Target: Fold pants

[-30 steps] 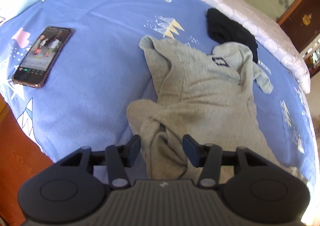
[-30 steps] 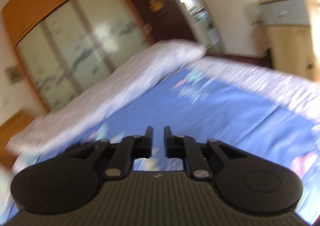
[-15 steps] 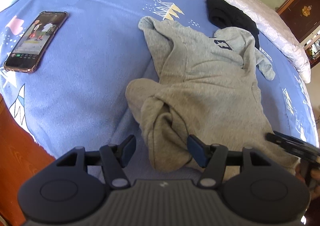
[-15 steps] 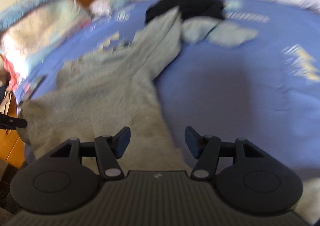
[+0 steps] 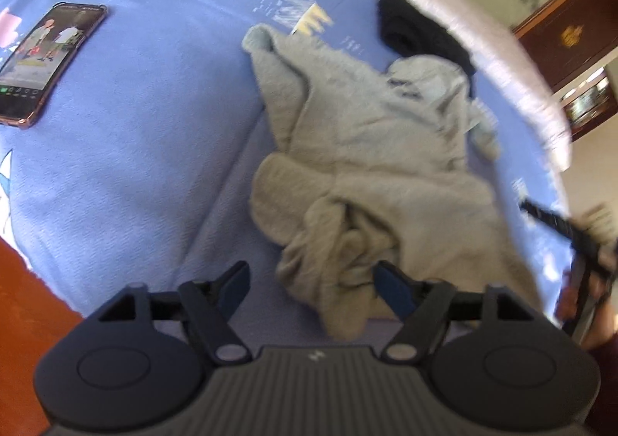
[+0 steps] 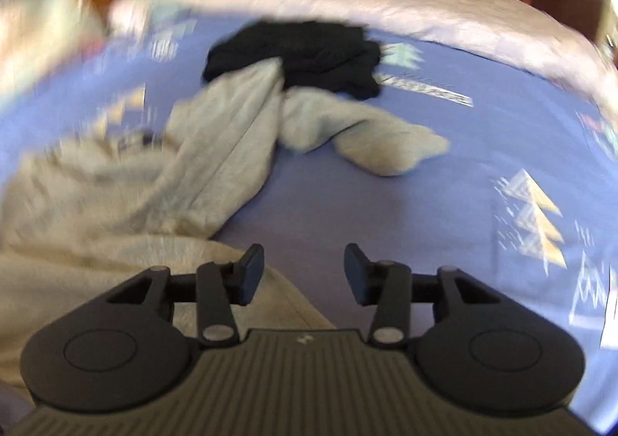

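Grey pants point(image 5: 370, 165) lie crumpled on the blue bed sheet point(image 5: 135, 146); they also show in the right wrist view point(image 6: 216, 169). My left gripper point(image 5: 313, 281) is open just above the near bunched end of the pants, with cloth between its open fingers. My right gripper point(image 6: 304, 269) is open over the sheet at the pants' right edge, its left finger point(image 6: 251, 268) over grey cloth. The right gripper also shows at the right edge of the left wrist view point(image 5: 567, 231).
A black garment point(image 5: 417, 30) lies at the far end of the pants, also in the right wrist view point(image 6: 305, 53). A phone point(image 5: 46, 61) lies on the sheet at the left. A pale quilt point(image 6: 386, 7) runs along the far side. Wood floor point(image 5: 23, 304) is at the near left.
The right gripper swung from facing the wardrobe down to the bed and opened from shut. The left gripper drew back a little and opened wider; the pants lie as before.
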Motion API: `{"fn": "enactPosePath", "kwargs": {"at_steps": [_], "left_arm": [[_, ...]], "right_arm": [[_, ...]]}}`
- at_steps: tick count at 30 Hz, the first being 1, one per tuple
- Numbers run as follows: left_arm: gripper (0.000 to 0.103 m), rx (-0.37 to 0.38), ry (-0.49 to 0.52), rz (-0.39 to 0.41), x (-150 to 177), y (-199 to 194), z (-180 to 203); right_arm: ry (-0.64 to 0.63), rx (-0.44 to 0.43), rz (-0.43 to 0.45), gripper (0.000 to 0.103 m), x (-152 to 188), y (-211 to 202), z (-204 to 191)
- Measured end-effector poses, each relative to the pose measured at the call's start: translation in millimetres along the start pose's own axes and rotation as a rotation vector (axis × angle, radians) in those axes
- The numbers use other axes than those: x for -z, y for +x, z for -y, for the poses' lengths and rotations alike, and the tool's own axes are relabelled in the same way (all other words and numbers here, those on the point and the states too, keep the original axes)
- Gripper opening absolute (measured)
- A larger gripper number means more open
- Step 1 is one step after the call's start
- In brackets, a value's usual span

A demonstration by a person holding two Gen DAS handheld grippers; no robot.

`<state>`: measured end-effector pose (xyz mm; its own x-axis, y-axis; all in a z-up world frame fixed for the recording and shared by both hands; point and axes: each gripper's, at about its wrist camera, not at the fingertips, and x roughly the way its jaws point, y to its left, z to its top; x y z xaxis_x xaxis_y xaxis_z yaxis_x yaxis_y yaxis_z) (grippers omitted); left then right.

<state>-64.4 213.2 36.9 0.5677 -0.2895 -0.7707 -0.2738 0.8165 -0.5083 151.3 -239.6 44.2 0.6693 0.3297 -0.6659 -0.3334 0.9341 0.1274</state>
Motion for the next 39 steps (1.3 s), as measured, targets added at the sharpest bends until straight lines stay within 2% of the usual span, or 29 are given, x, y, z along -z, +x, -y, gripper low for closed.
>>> {"fn": "enactPosePath", "kwargs": {"at_steps": [2, 4, 9, 10, 11, 12, 14, 15, 21, 24, 26, 27, 30, 34, 37, 39], "left_arm": [[0.079, 0.053, -0.011, 0.014, -3.2, -4.8, 1.4], [0.079, 0.097, -0.029, 0.014, -6.2, -4.0, 2.7], [0.076, 0.090, -0.059, -0.021, -9.9, 14.2, 7.4], [0.069, 0.100, -0.073, -0.026, -10.2, 17.1, 7.1], [0.055, 0.111, -0.087, -0.031, -10.9, 19.3, 5.6], [0.047, 0.117, -0.099, -0.037, -10.6, 20.7, 3.9], [0.014, 0.111, -0.125, -0.050, -11.8, 24.7, 2.3], [0.009, 0.106, -0.135, -0.053, -12.2, 25.1, 1.7], [0.008, 0.086, -0.141, 0.019, -22.1, -0.9, 7.0], [0.008, 0.084, -0.135, 0.043, -31.3, -13.1, 12.1], [0.008, 0.092, -0.138, 0.053, -39.7, -18.7, 16.4], [0.007, 0.099, -0.140, 0.057, -46.2, -21.1, 19.8], [0.007, 0.110, -0.111, 0.086, -78.3, -27.2, 39.5], [0.007, 0.116, -0.038, 0.132, -143.9, -36.1, 86.6], [0.007, 0.134, 0.007, 0.225, -187.2, -63.7, 125.4], [0.007, 0.192, 0.015, 0.310, -197.5, -91.2, 140.2]], "right_arm": [[0.111, 0.016, 0.074, 0.049, 13.2, -39.1, 37.7], [0.216, 0.079, 0.140, 0.049, 33.0, -80.5, 79.6], [0.584, 0.313, 0.252, 0.049, 110.1, -176.0, 193.8], [0.656, 0.351, 0.269, 0.049, 128.2, -191.9, 211.2], [0.723, 0.382, 0.283, 0.048, 145.8, -205.8, 225.4], [0.782, 0.403, 0.296, 0.048, 163.0, -218.0, 236.3], [0.864, 0.413, 0.311, 0.046, 189.8, -229.8, 246.8], [0.886, 0.412, 0.308, 0.045, 199.9, -231.3, 248.8], [0.940, 0.384, 0.263, 0.042, 228.5, -208.0, 245.7], [0.935, 0.351, 0.230, 0.039, 225.1, -189.0, 249.7], [0.882, 0.412, 0.187, 0.006, 213.9, -178.9, 245.3], [0.887, 0.403, 0.194, 0.006, 208.5, -178.7, 246.1], [0.904, 0.358, 0.305, 0.005, 177.4, -190.8, 252.9], [0.867, 0.325, 0.431, 0.005, 99.5, -206.4, 268.9], [0.836, 0.345, 0.523, 0.005, 40.8, -224.9, 274.5], [0.849, 0.323, 0.604, 0.005, 21.6, -244.4, 276.3]]}}
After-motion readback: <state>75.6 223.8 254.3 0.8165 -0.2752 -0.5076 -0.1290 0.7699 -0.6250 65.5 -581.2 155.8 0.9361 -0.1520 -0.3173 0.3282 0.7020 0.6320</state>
